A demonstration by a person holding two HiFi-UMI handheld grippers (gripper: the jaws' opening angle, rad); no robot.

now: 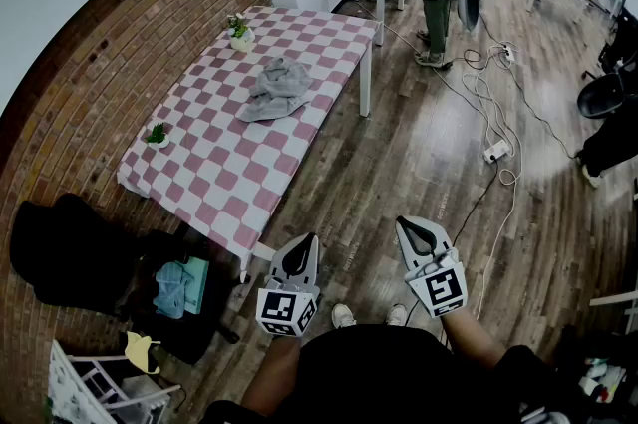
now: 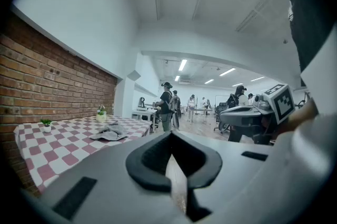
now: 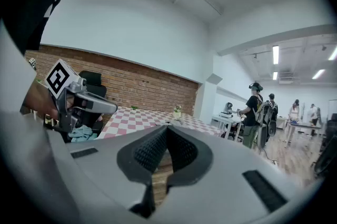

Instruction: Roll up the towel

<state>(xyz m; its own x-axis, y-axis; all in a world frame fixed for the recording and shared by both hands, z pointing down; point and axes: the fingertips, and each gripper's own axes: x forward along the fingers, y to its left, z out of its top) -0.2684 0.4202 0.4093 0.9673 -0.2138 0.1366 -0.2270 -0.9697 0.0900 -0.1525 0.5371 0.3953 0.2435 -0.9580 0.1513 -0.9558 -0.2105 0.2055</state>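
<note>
The crumpled grey towel (image 1: 276, 89) lies on the counter (image 1: 209, 163), well ahead and leftward of the clenched, empty left hand-held gripper (image 1: 297, 252), which is nearer than the equally clenched right hand-held gripper (image 1: 417, 234).

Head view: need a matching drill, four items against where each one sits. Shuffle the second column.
Things
1. towel
2. far potted plant
3. power strip
4. teal cloth

Places
A. on the wood floor, right of the table
B. crumpled in the middle of the checked table
C. at the table's far end, beside the brick wall
D. on the dark heap below the table's near end

Pairs: 1-B, 2-C, 3-A, 4-D
</note>
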